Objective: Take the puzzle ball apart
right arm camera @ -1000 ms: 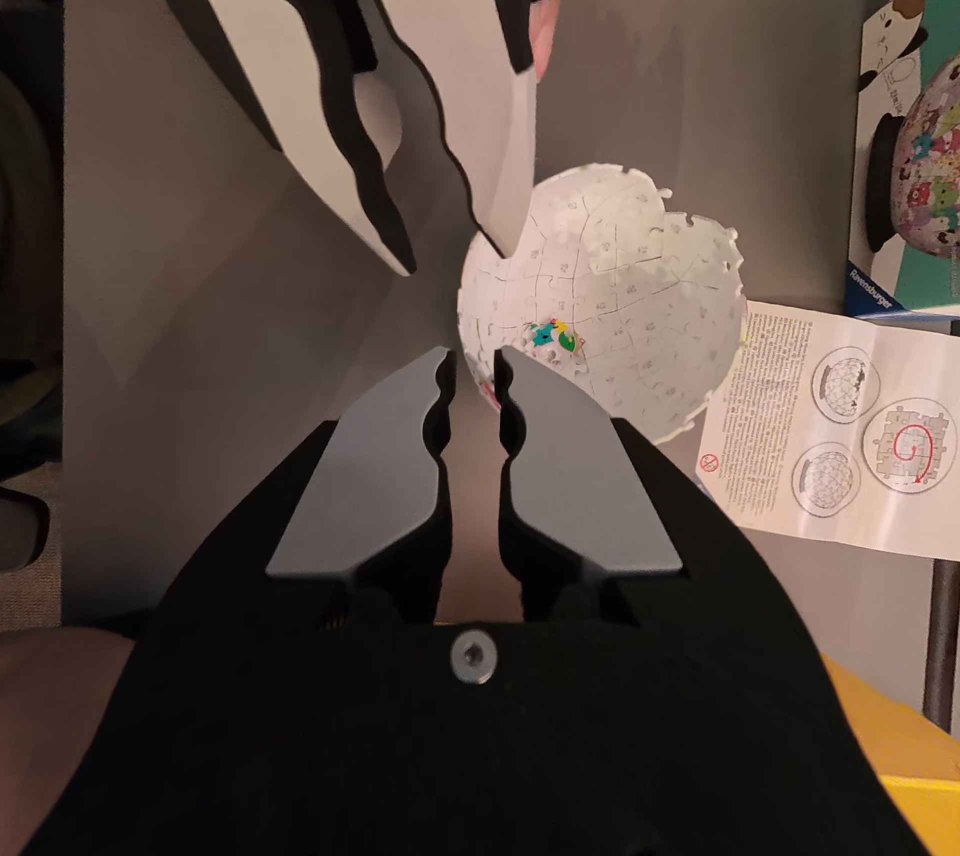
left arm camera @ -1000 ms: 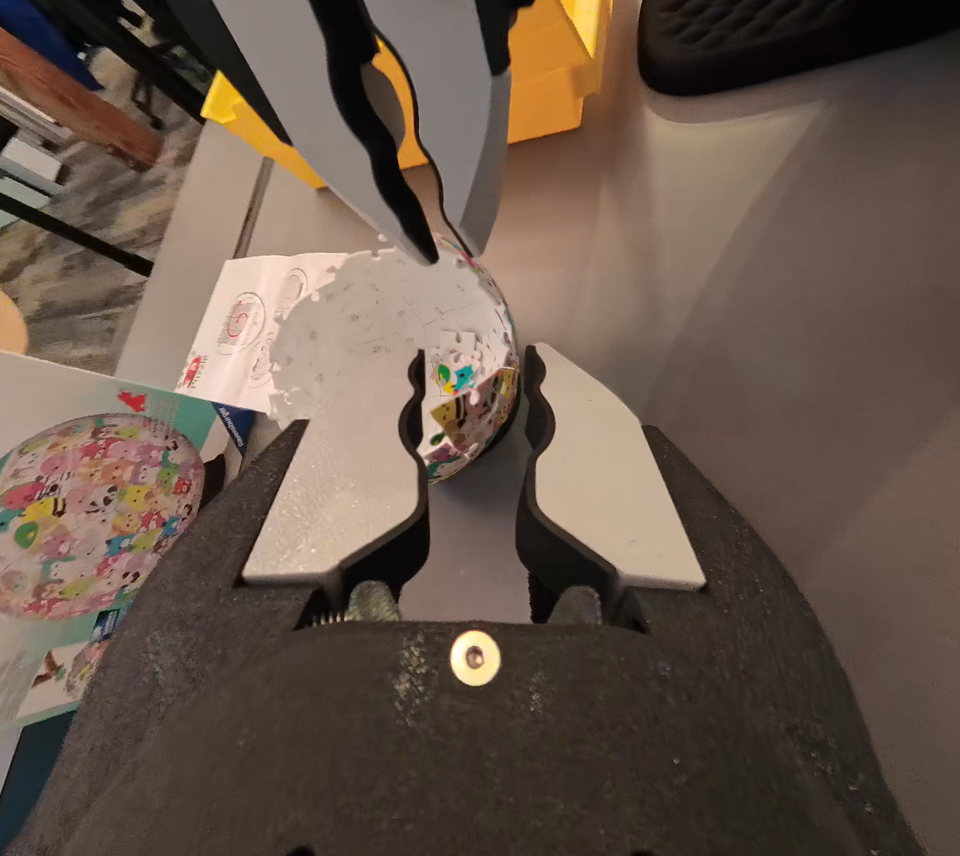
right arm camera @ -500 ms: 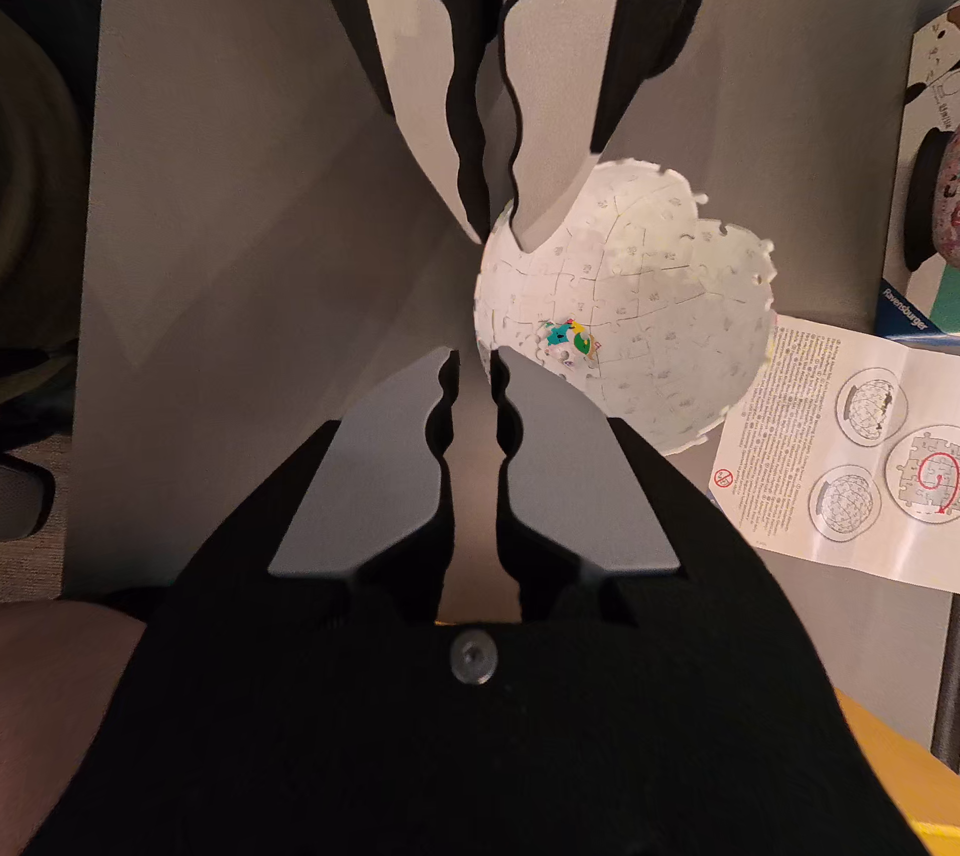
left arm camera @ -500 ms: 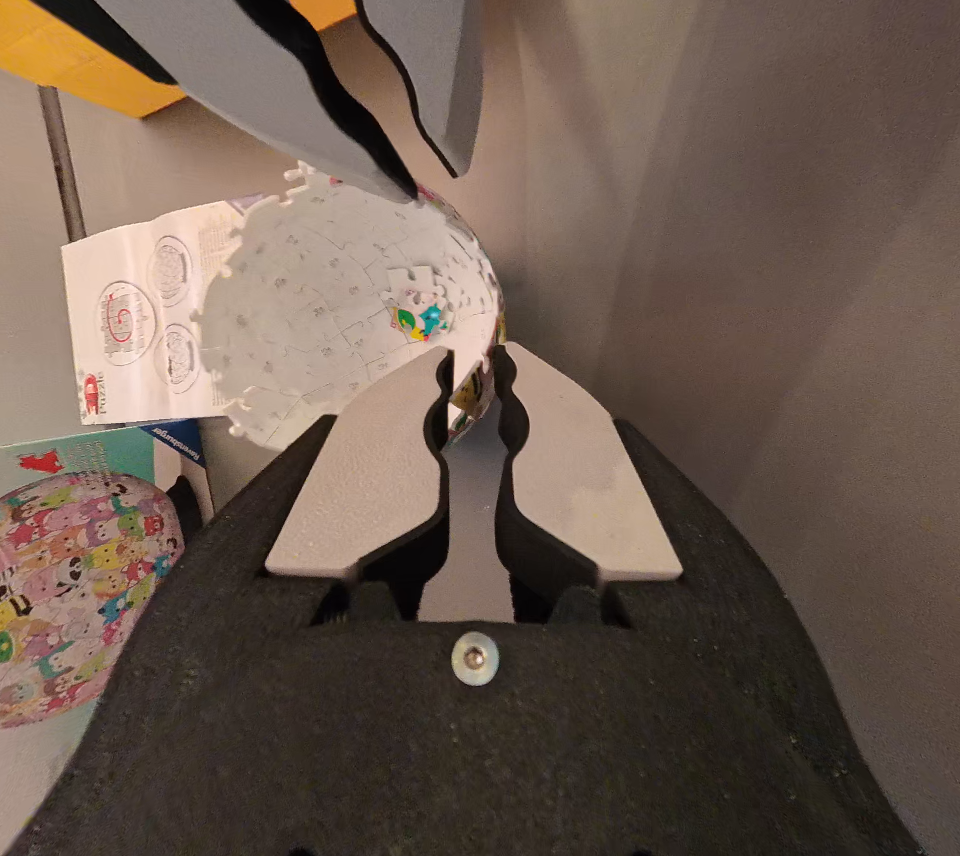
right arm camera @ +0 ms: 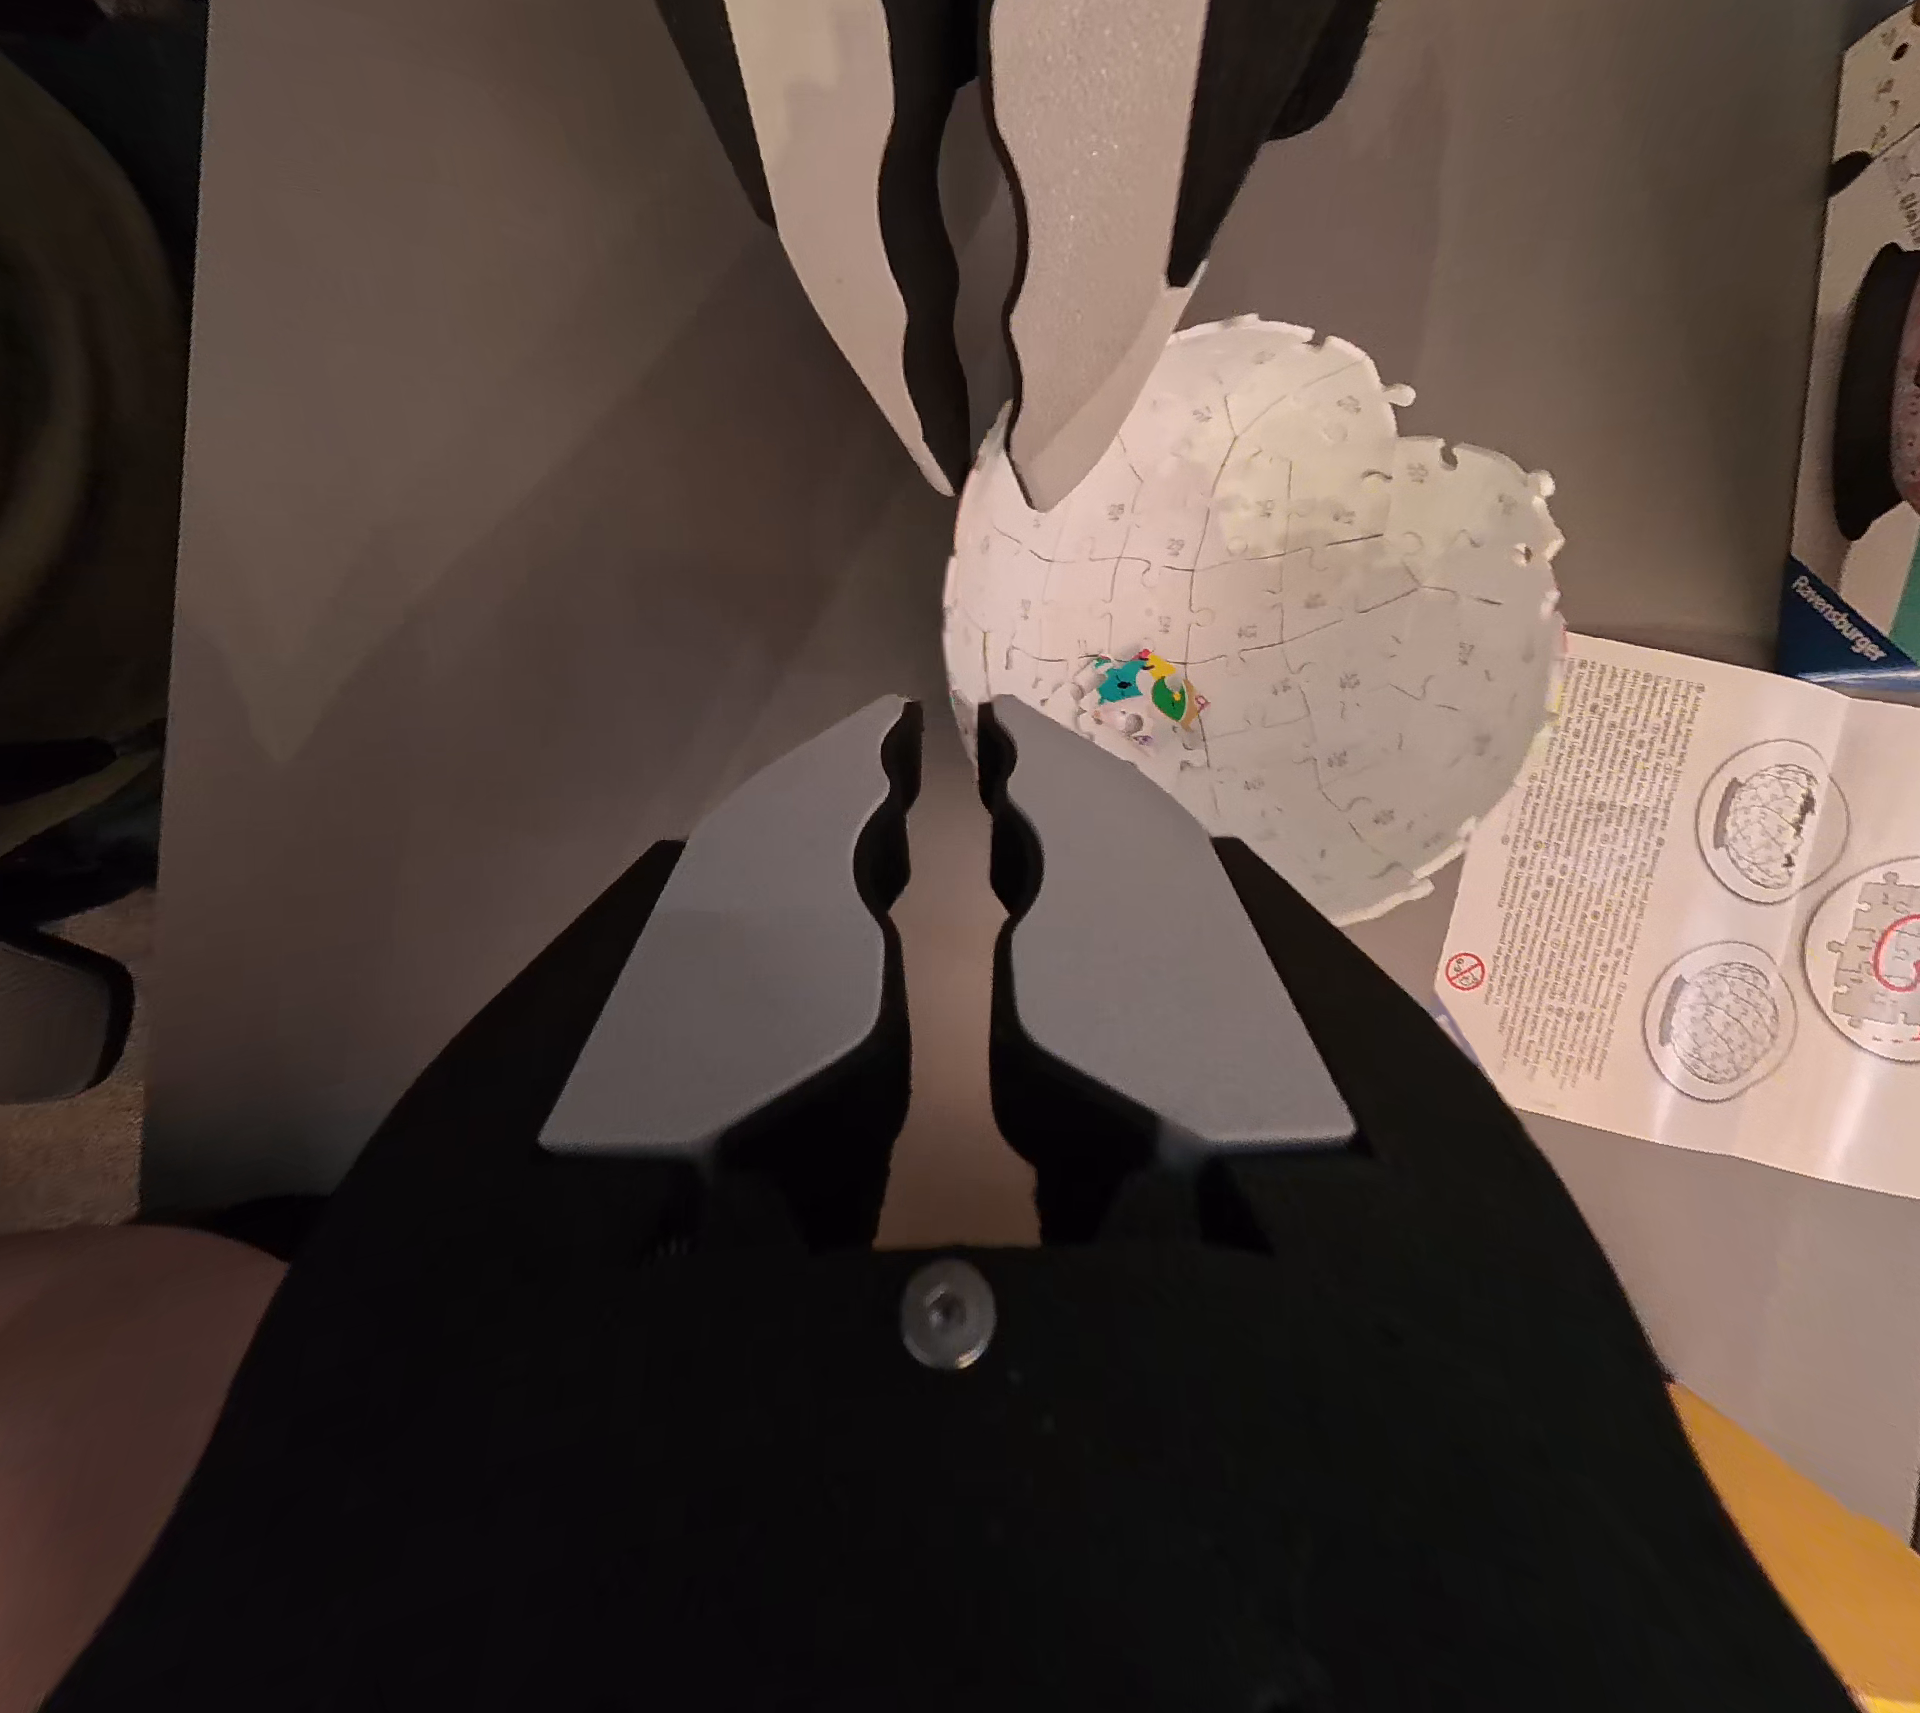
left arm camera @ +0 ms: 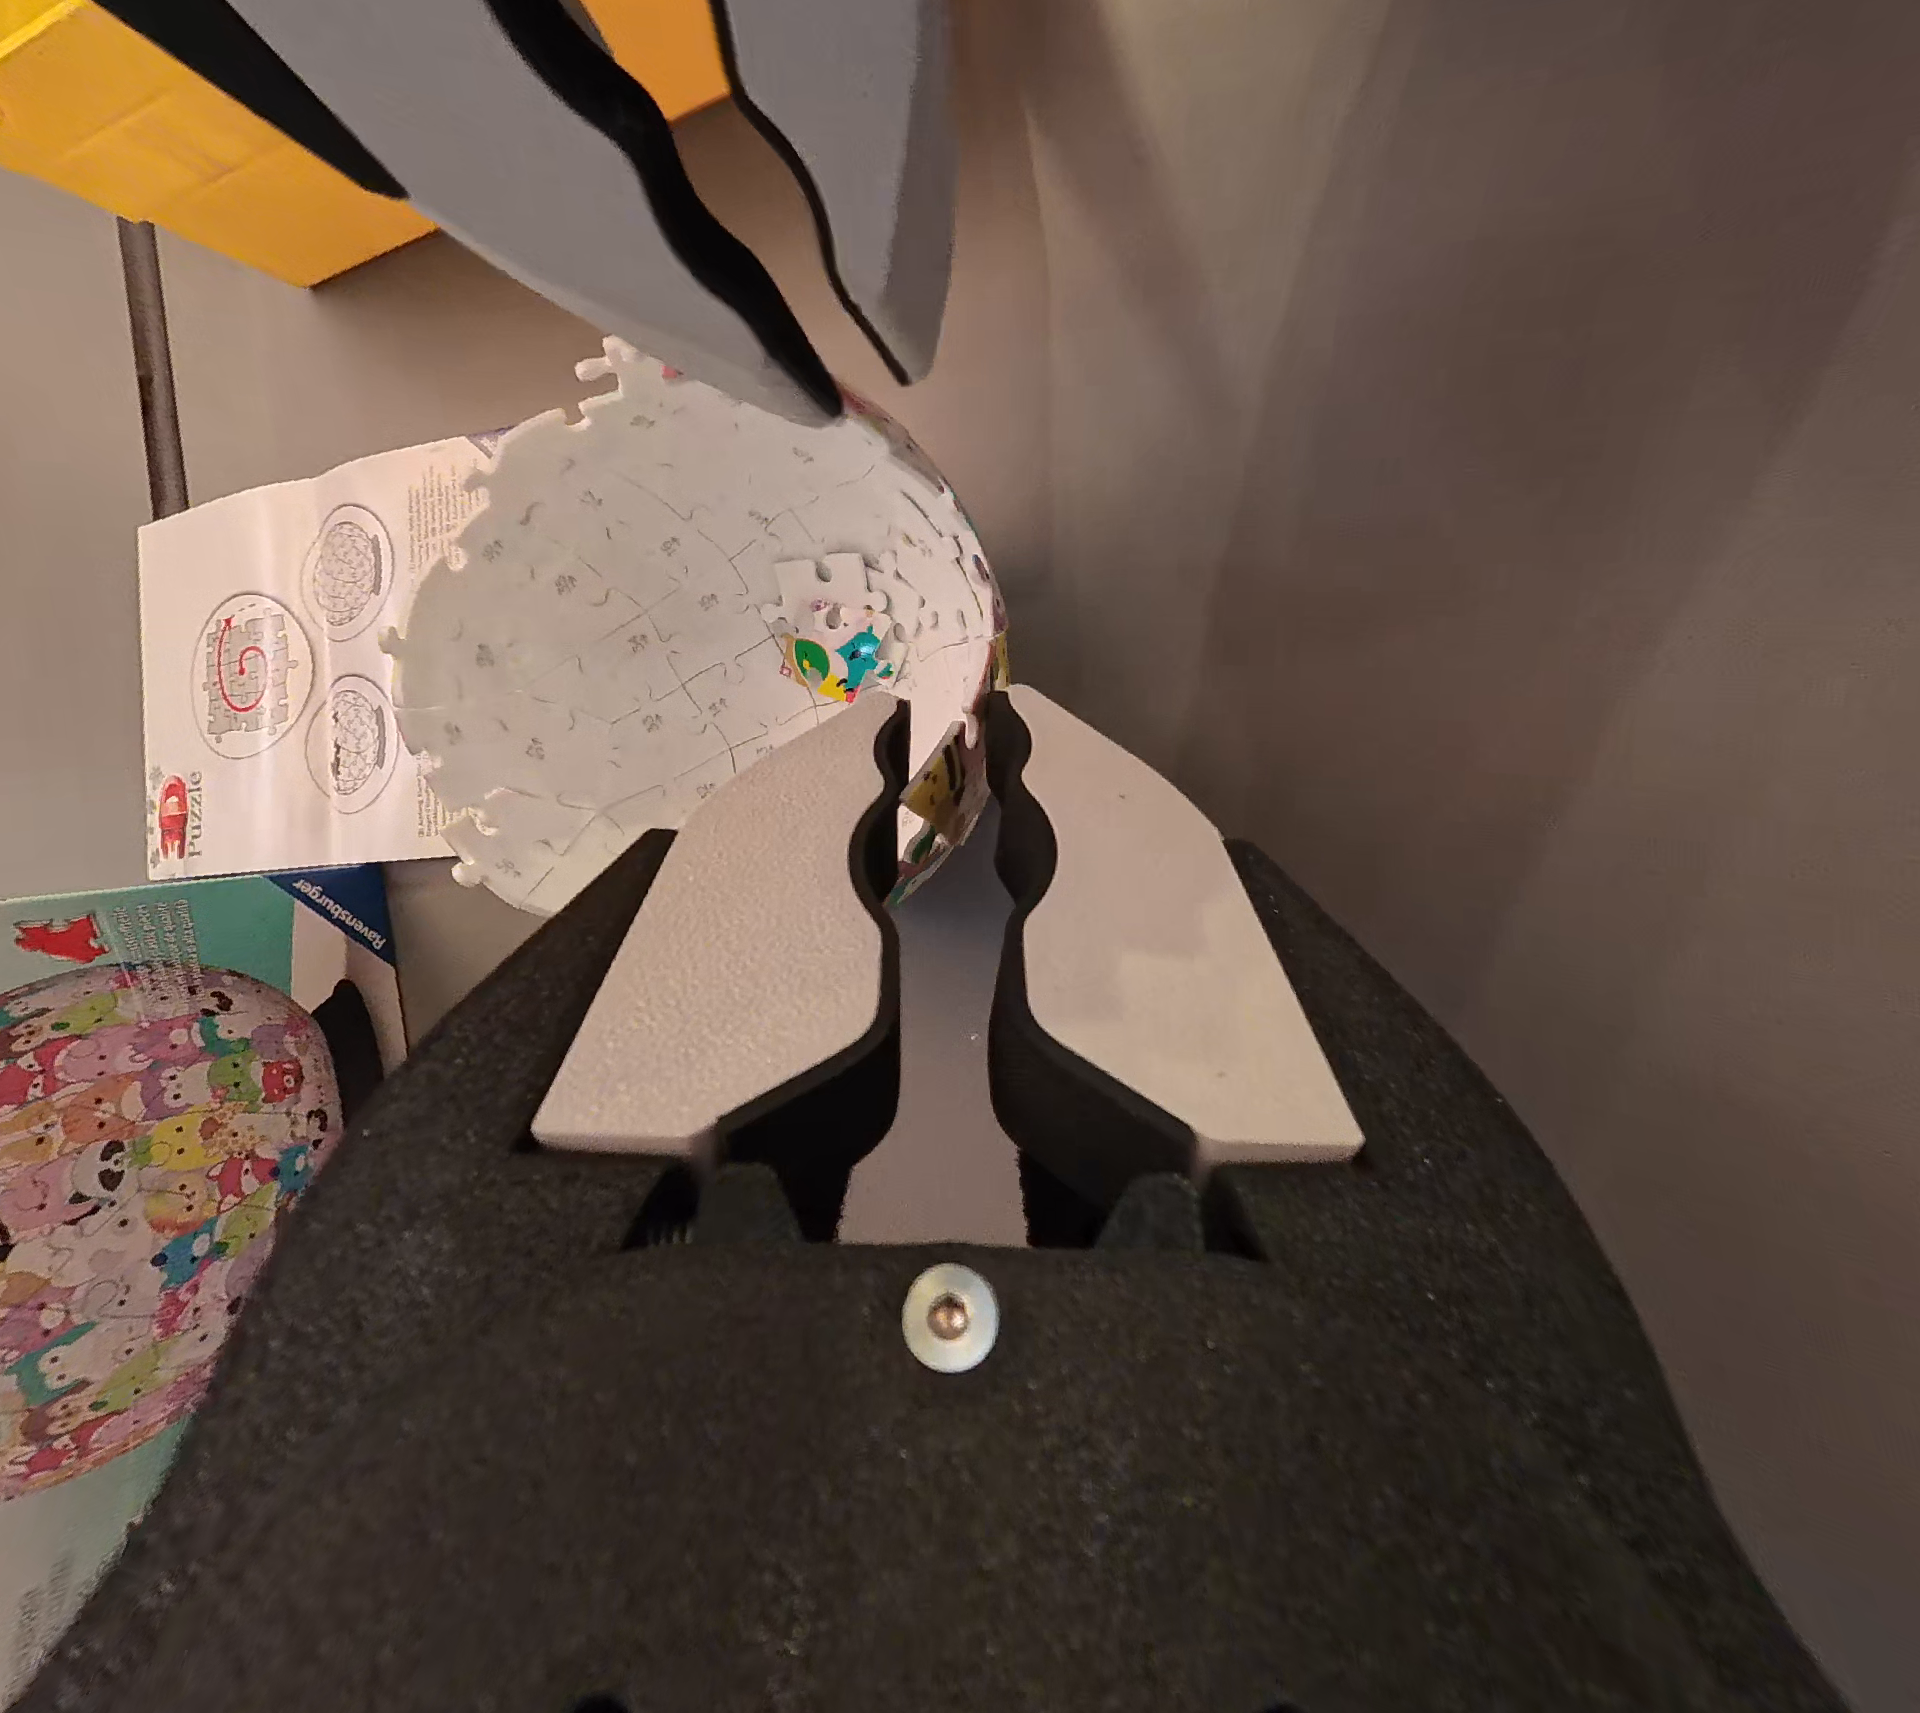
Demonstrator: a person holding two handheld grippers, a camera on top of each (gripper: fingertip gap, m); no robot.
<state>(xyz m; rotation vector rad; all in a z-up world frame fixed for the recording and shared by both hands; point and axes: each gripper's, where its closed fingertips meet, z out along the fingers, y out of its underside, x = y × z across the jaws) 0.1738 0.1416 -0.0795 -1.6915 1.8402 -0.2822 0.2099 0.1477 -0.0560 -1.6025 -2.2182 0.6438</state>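
Closest in, the left gripper (left arm camera: 943,707) had its fingers drawn nearly together over the near rim of the puzzle ball shell (left arm camera: 644,655). The thin wall sat right in the slot between them, coloured side facing right and white inside facing left, so I'd call that a pinch on the rim. The shell was an open part-sphere with jagged tab edges, sitting mid-table on the grey table (left arm camera: 1455,624), though I couldn't tell if it was resting there or lifted a bit. Its hollow opened toward the instruction leaflet (left arm camera: 260,655). One loose coloured piece (left arm camera: 836,664) lay inside the bowl, just beyond the left fingertips. The right gripper (right arm camera: 948,713) came in from the opposite side, nose to nose with the left one. It was at the same edge of the shell, with only a narrow slit between its fingers. The rim seemed to just poke into that slit, but I honestly couldn't tell whether it was clamped. So both tools were on one stretch of rim, and my guess is the next move would be peeling or snapping that edge apart, pulling away from each other. There was plenty of bare table on the coloured side for that. Past the shell the leaflet lay flat, with the puzzle box (left arm camera: 156,1092) beside it. A yellow bin (left arm camera: 156,125) sat farther back, so that side looked tighter.
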